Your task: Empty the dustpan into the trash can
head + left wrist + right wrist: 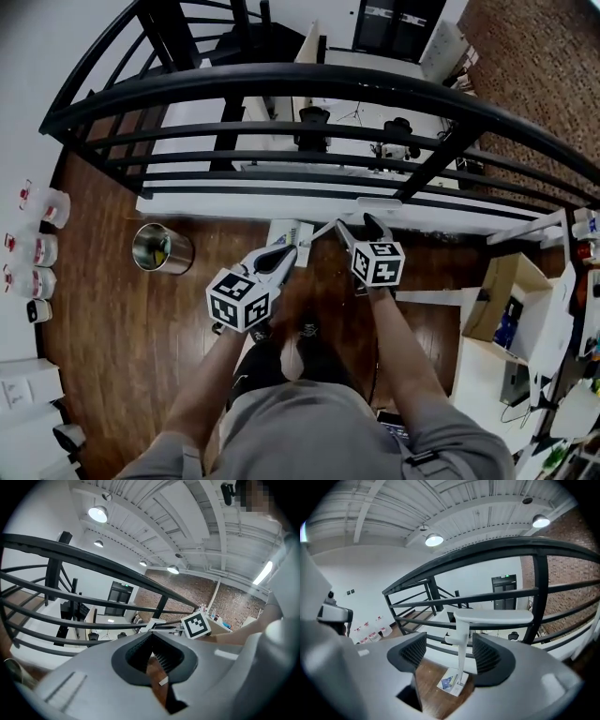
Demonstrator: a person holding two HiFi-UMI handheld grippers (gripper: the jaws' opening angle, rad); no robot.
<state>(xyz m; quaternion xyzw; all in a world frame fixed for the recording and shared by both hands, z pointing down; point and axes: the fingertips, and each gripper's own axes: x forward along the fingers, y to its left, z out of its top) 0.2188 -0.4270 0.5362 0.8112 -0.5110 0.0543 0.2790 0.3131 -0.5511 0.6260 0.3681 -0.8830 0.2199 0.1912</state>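
White plastic long-handled dustpan (pixel 461 660) looks light and stiff, a bit slick — I'd take its slim stem just ahead of my wide-open right tool (pixel 450 645); left tool (pixel 152 641) closed, empty.

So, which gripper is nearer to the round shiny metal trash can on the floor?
Left. The left gripper hangs to the right of the round shiny metal trash can; the right gripper is farther right, past the left one.

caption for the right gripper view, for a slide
Open right gripper faces a white long-handled dustpan standing on the wood floor beside the black railing.
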